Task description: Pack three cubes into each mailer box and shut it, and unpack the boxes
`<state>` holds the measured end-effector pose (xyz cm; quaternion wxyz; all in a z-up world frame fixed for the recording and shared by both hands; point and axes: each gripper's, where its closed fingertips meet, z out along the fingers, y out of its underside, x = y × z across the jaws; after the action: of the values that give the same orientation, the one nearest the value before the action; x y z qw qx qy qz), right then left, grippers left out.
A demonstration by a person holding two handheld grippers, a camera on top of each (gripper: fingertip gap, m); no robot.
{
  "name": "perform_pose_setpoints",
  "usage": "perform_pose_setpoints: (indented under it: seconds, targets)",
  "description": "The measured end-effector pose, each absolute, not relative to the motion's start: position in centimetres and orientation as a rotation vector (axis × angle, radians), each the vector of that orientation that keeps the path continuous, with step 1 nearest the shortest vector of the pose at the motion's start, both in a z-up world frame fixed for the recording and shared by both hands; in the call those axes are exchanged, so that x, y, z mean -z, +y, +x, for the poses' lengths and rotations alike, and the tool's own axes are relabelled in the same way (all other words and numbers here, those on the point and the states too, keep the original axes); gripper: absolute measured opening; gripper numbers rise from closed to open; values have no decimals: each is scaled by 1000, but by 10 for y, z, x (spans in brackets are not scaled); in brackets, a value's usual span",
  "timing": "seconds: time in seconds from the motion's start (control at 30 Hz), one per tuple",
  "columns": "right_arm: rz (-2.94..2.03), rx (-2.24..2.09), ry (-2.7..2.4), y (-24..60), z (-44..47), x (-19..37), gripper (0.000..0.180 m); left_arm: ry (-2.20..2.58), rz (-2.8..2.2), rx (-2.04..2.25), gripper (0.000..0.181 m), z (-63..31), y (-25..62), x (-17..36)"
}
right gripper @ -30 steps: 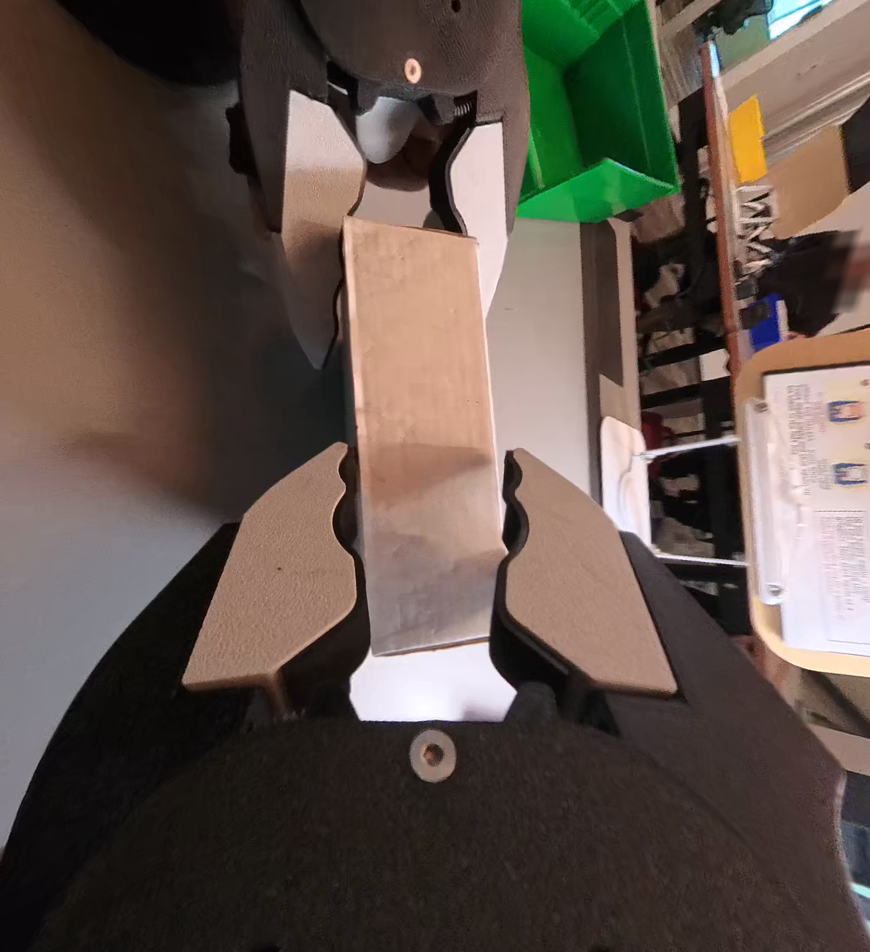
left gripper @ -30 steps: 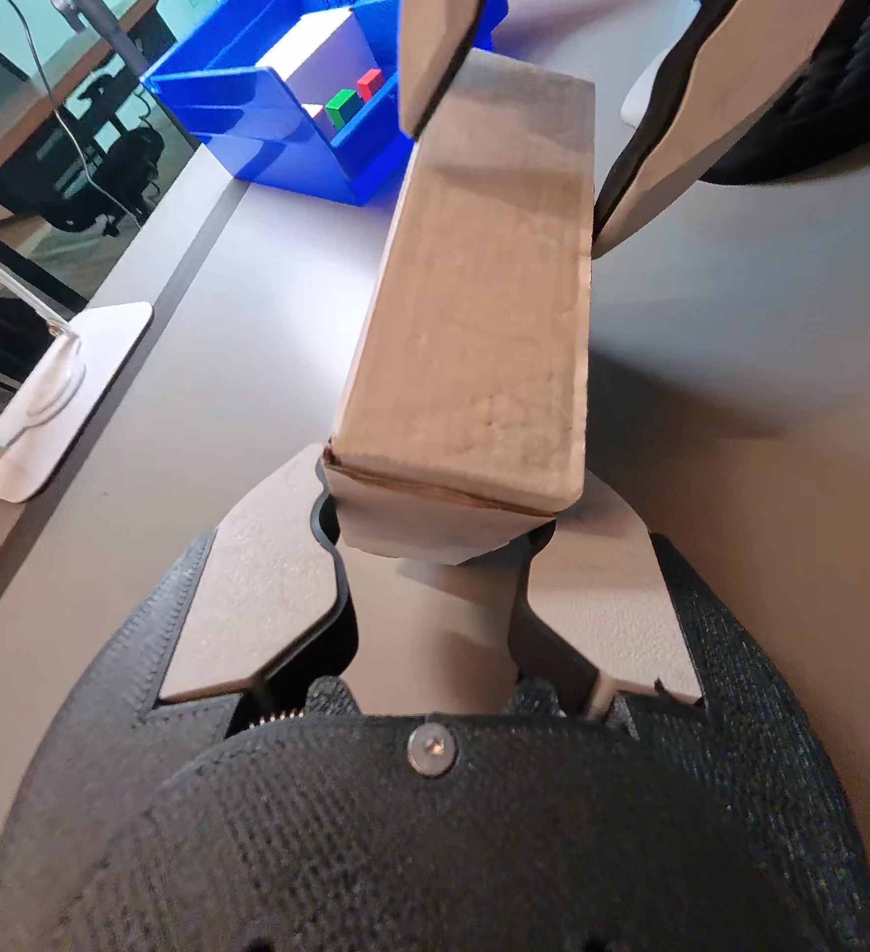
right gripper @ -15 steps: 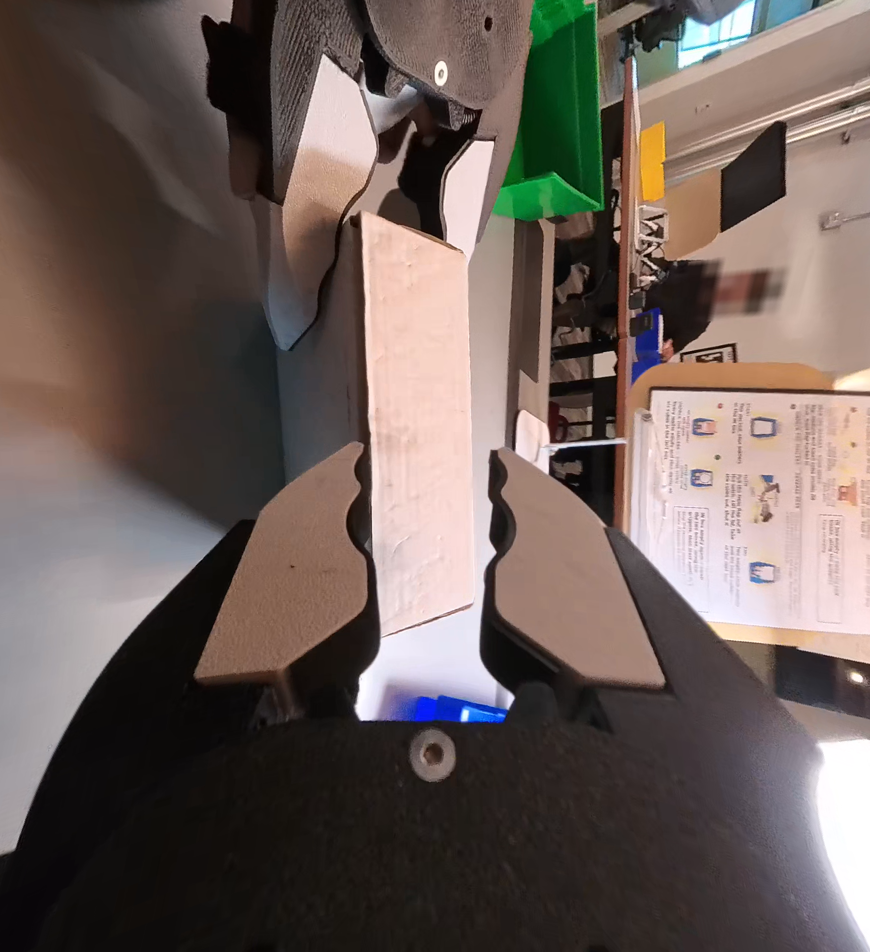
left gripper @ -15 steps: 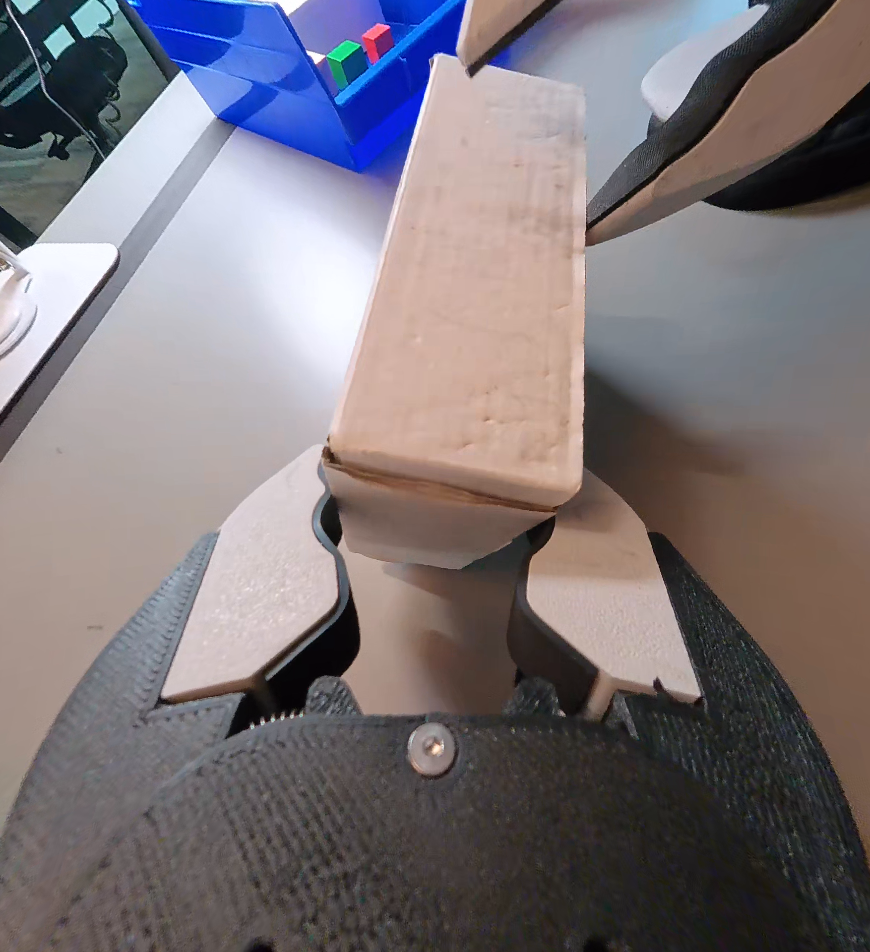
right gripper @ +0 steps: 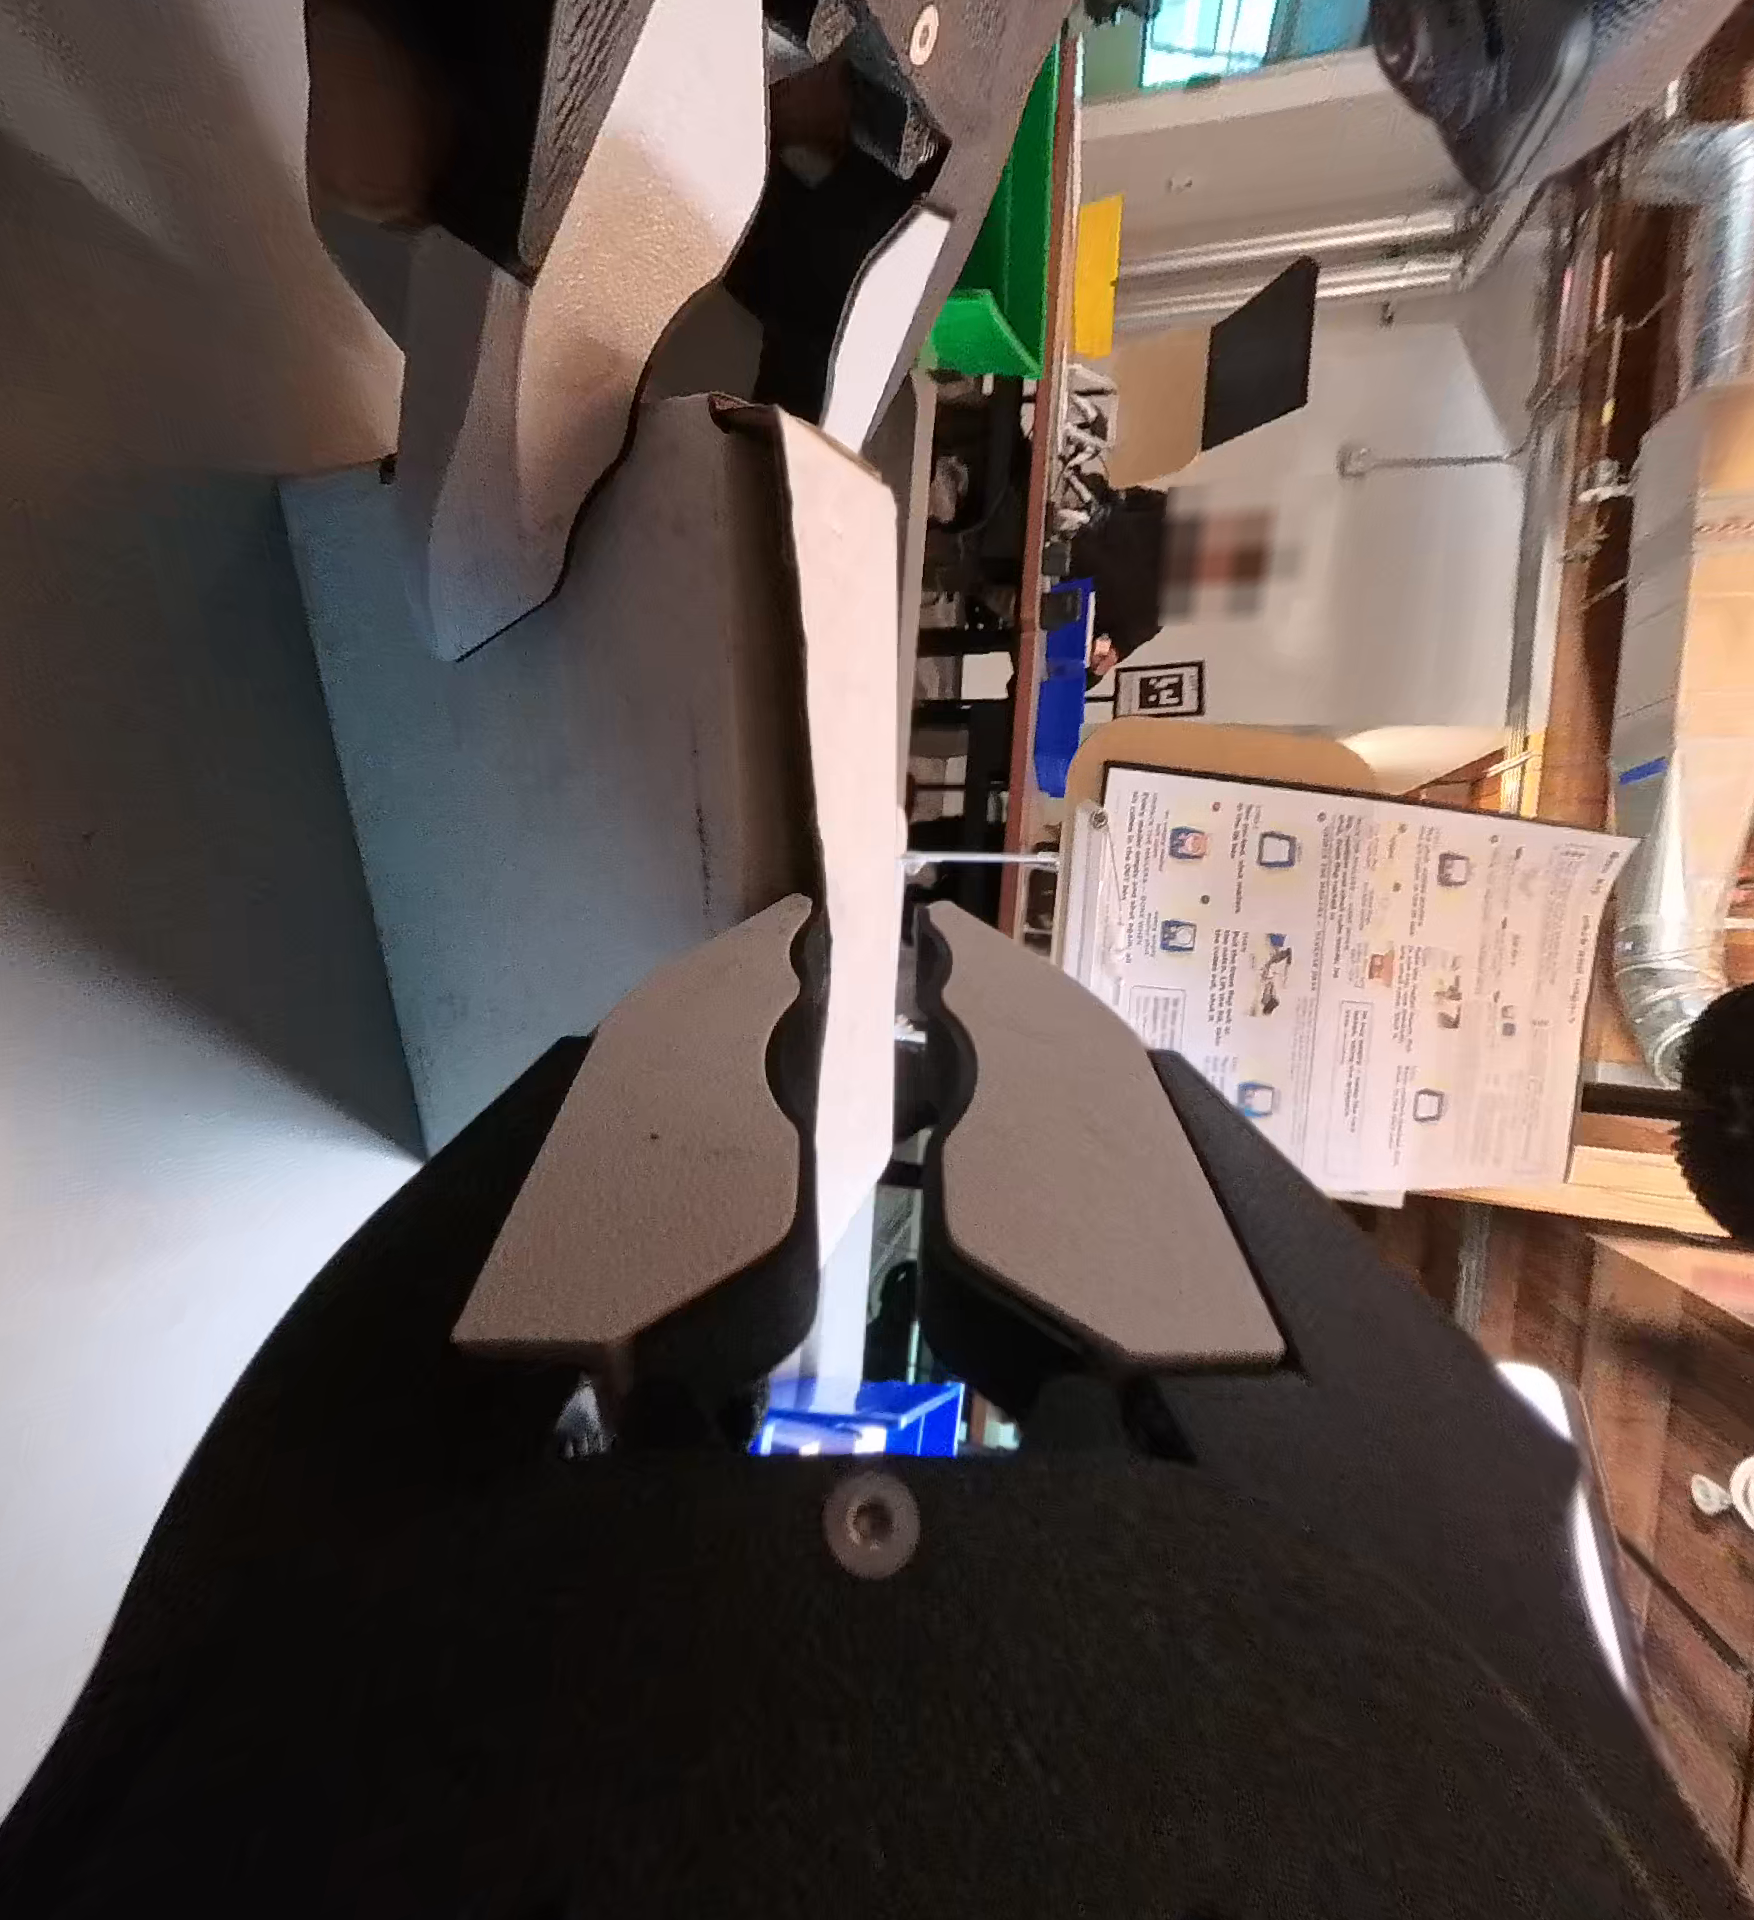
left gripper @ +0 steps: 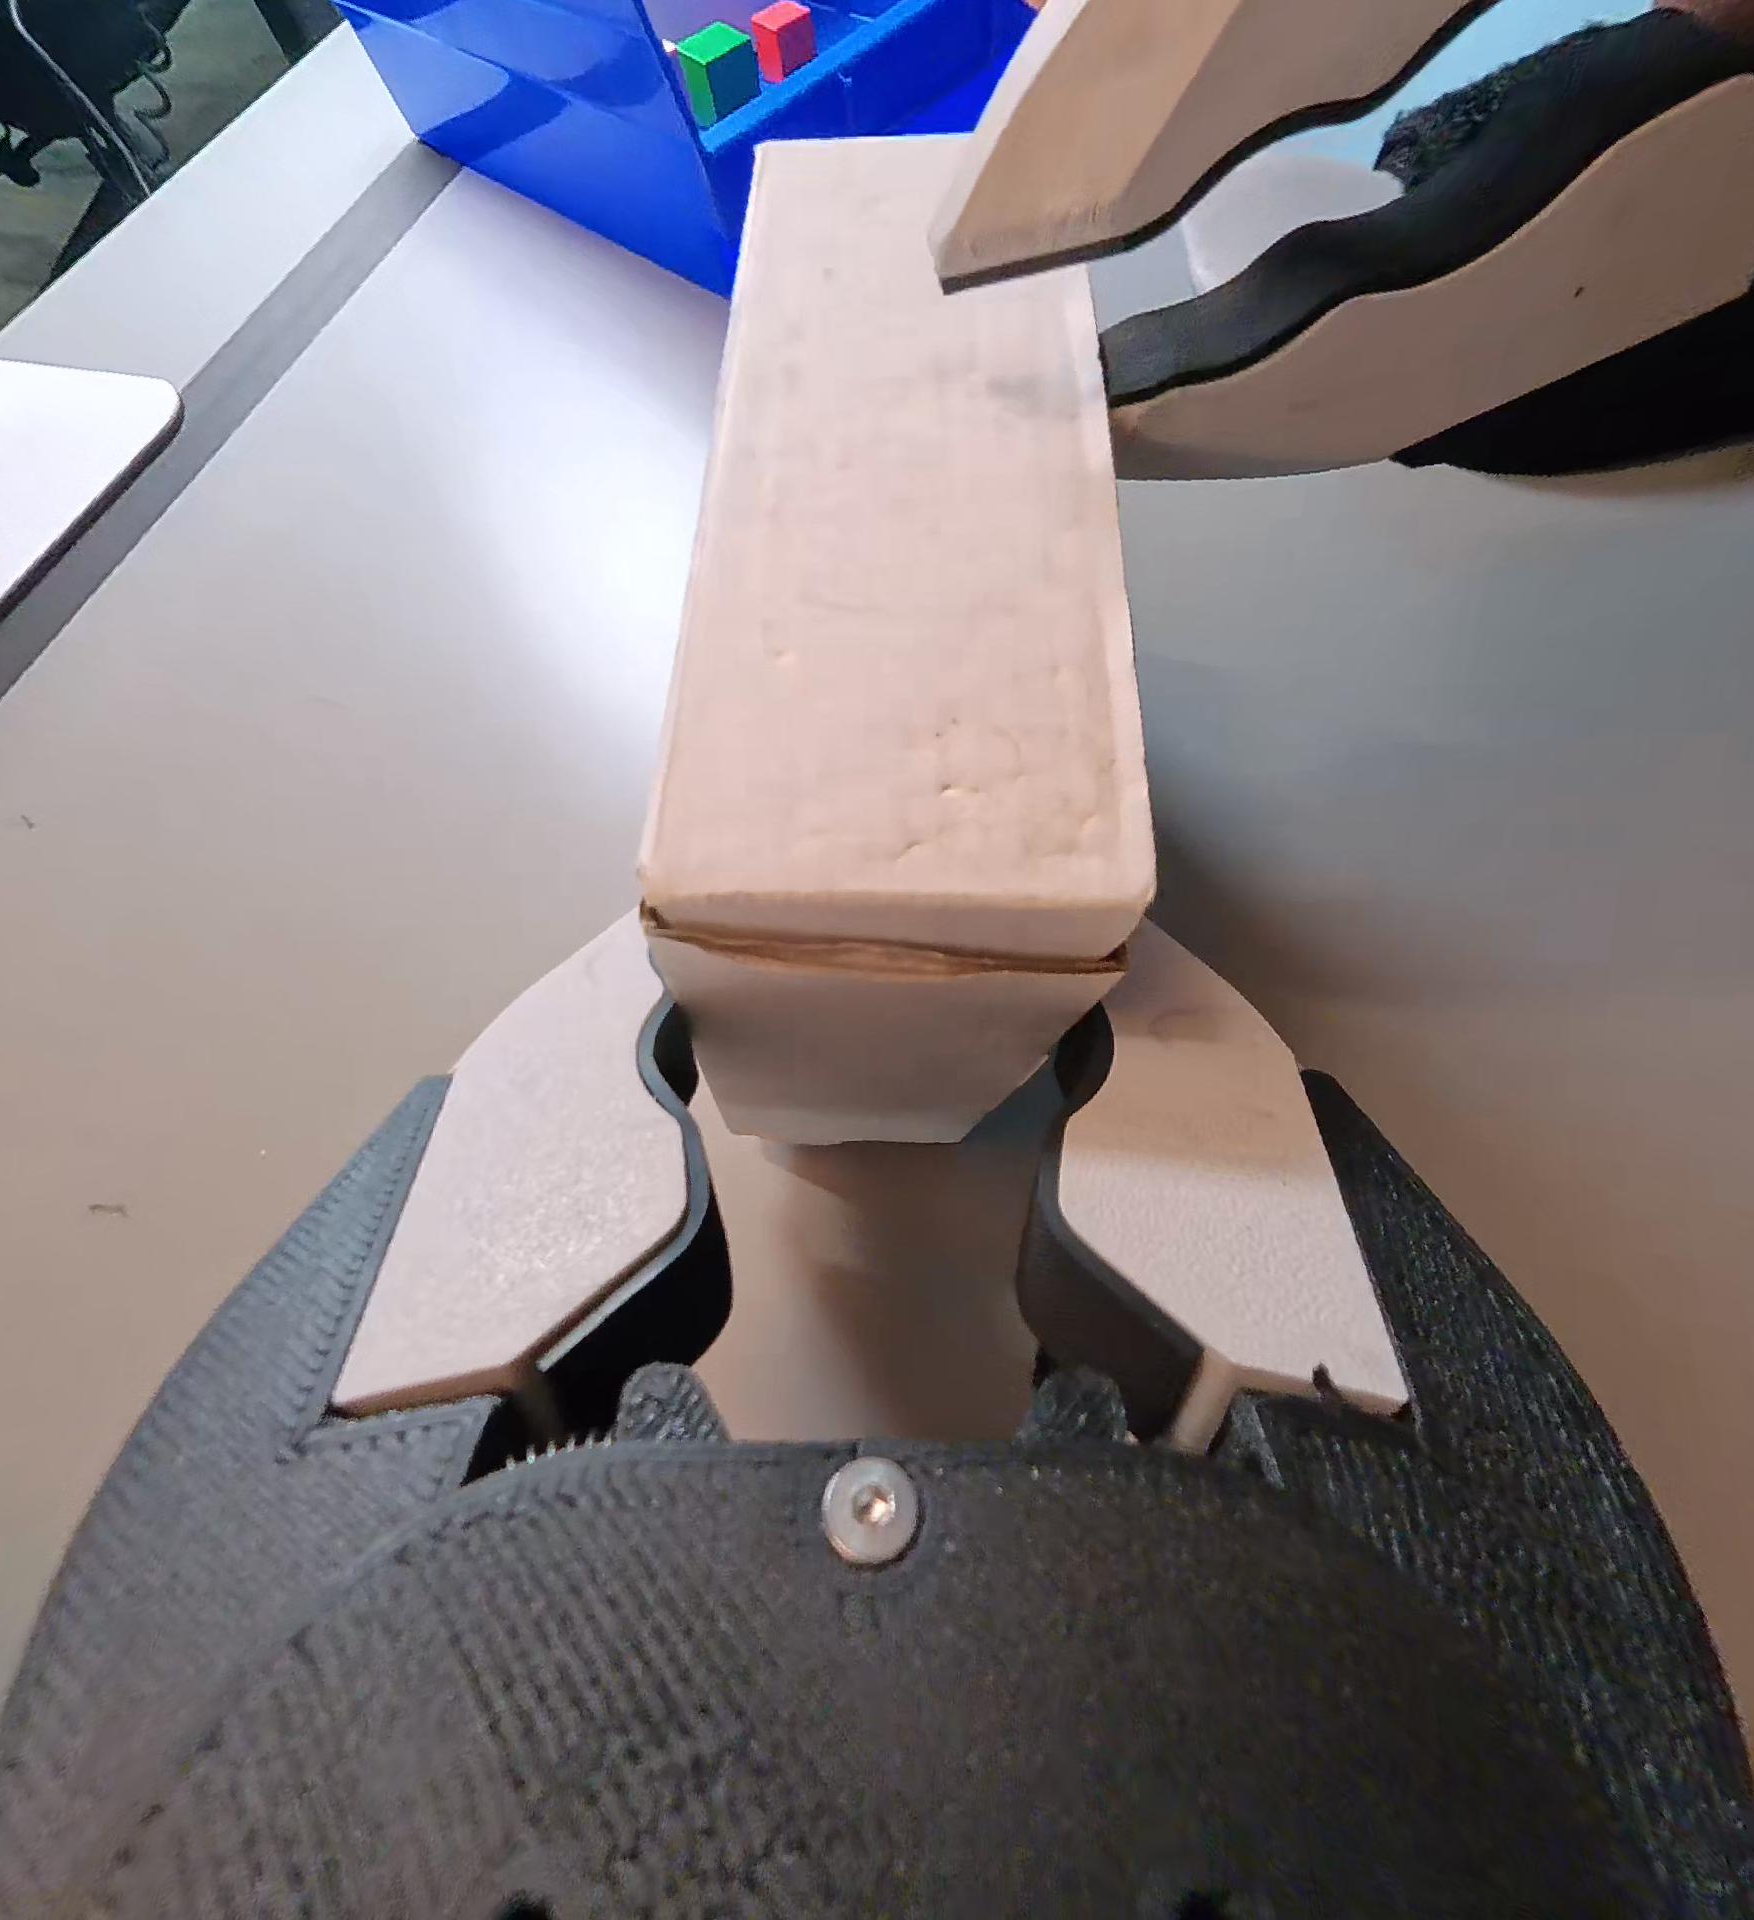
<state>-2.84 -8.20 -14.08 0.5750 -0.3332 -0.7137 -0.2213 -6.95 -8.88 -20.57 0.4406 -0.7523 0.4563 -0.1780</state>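
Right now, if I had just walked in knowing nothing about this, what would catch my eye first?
Probably the long tan mailer box, held off the grey table between two grippers: the left gripper clamps its near end, and the right gripper straddles the far end. Behind it, a bright blue bin holds a green cube and a red cube.

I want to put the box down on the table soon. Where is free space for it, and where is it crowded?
Bare grey table lies left of the mailer box, between the white base plate and the blue bin. The table right of the box also looks bare. It is crowded at the box's far end, by the right gripper.
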Motion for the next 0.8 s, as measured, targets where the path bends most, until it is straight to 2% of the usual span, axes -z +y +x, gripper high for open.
perform_pose_setpoints:
  seconds: [0.1, 0.37, 0.53, 0.67, 0.8]
  targets:
    - [-785, 483, -1693, -83, -32, 144, 3, 1145, -1862, 458, 69, -69, -92, 206]
    - [-945, 238, -1835, -89, -27, 124, 1, 1294, -1654, 109, 69, -74, -83, 205]
    - [-1183, 29, -1976, -93, -19, 119, 1, 1309, -1541, 44, 71, -73, -79, 202]
    - [-1382, -80, -1961, -86, -14, 117, 2, 1166, -1754, 348, 89, -87, -83, 211]
    - [-1521, -161, -1886, -87, -9, 117, 3, 958, -1757, 776, 88, -92, -104, 175]
